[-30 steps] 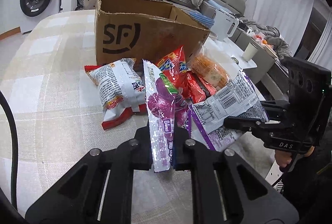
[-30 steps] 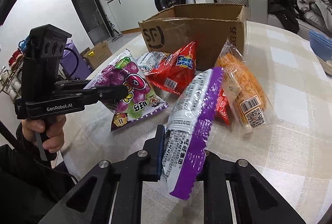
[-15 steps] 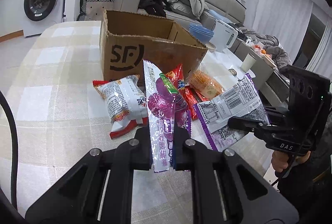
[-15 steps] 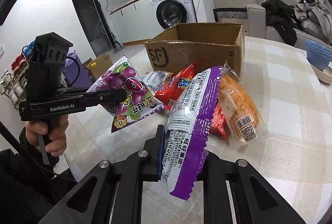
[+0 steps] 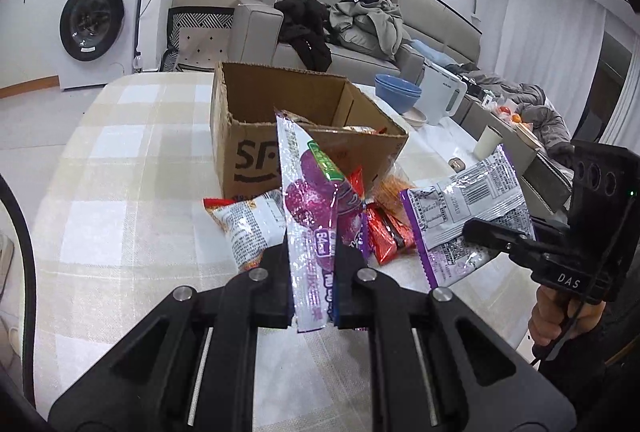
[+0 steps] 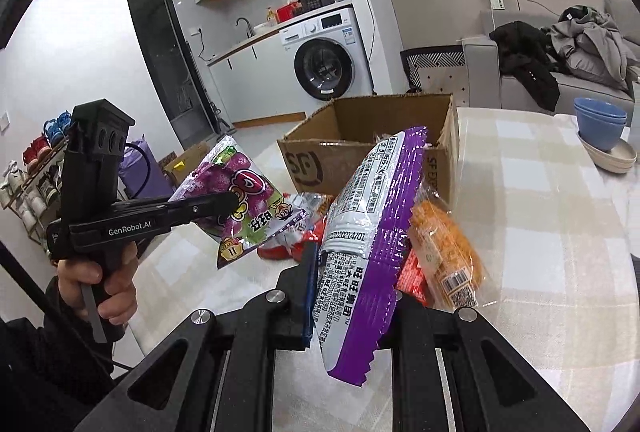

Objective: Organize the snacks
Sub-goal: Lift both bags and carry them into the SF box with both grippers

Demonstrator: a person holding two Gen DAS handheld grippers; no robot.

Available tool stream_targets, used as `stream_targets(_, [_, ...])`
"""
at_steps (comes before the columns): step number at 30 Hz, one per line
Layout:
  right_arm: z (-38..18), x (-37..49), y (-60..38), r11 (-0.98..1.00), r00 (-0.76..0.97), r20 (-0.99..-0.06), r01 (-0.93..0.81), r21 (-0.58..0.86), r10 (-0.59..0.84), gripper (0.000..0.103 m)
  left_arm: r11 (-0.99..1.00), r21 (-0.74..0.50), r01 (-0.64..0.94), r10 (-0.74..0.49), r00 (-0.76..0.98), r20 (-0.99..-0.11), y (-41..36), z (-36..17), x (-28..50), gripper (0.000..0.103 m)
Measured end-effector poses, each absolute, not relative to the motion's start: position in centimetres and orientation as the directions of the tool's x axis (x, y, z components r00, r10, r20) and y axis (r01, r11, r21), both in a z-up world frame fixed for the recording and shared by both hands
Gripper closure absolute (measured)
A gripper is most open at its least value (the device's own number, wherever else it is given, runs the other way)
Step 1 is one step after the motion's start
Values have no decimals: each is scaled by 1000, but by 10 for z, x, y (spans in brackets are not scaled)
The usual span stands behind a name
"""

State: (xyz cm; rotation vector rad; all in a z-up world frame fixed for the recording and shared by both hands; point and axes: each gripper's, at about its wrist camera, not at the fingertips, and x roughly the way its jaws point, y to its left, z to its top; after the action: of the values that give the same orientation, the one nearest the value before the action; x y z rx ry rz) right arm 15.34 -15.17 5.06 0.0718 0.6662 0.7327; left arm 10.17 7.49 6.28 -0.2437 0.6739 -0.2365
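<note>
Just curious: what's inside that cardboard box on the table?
From the left wrist view, the box shows bare cardboard walls and, just over its near rim, a sliver of snack packets. The held purple bag and the box's front wall hide the rest of the floor.

The cardboard box (image 6: 360, 168) reads "SF", the left gripper (image 6: 224, 206) "GenRobot.AI", the right gripper (image 5: 480, 232) "DAS".
</note>
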Motion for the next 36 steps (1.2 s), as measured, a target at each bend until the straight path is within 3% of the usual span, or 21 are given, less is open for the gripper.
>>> stream_targets(36, [109,187,-126,774,661,-410,-586,241,628,88,962,-267,55,-193,831,-522,99,148,163,94])
